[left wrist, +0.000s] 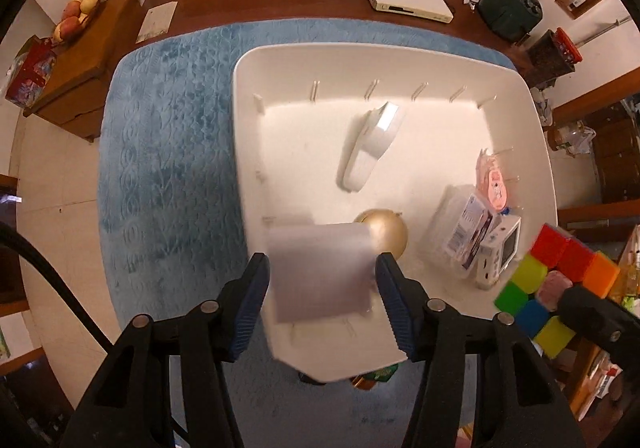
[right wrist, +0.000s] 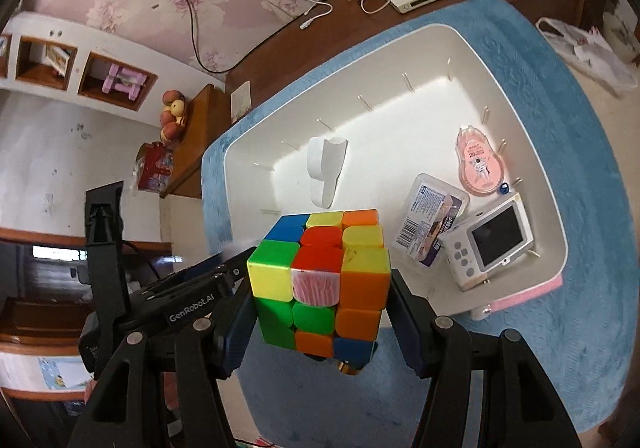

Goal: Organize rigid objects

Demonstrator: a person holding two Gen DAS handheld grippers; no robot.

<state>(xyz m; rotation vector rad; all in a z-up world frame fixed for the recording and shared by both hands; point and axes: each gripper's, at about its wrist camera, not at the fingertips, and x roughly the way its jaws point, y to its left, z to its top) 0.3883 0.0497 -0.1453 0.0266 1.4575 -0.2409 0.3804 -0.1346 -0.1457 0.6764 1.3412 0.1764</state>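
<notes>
**Two loads over the bin**

My left claw (left wrist: 322, 276) points straight down over the near end of the white bin (left wrist: 520, 96), its pads set on either side of a pale box (left wrist: 320, 272). The box is blurred, so I cannot tell whether the pads press it or have let go; I judge I am at the point of dropping it here, where the floor is bare except for the gold ball (left wrist: 384, 232) just at its 1 o'clock.

My right claw (right wrist: 320, 308) is clamped on the cube (right wrist: 320, 280), gripped by two opposite faces so it cannot twist, and tilted toward the bin's near edge. I carry it high to clear the rim.

Already inside the bin: a white shaver-like thing (left wrist: 370, 144) at 12 o'clock of the ball, then the pink tape (right wrist: 480, 164), the clear case (right wrist: 430, 224) and the small screen device (right wrist: 494, 240) crowded along the 3 o'clock wall. So the open middle looks the best spot for the cube
</notes>
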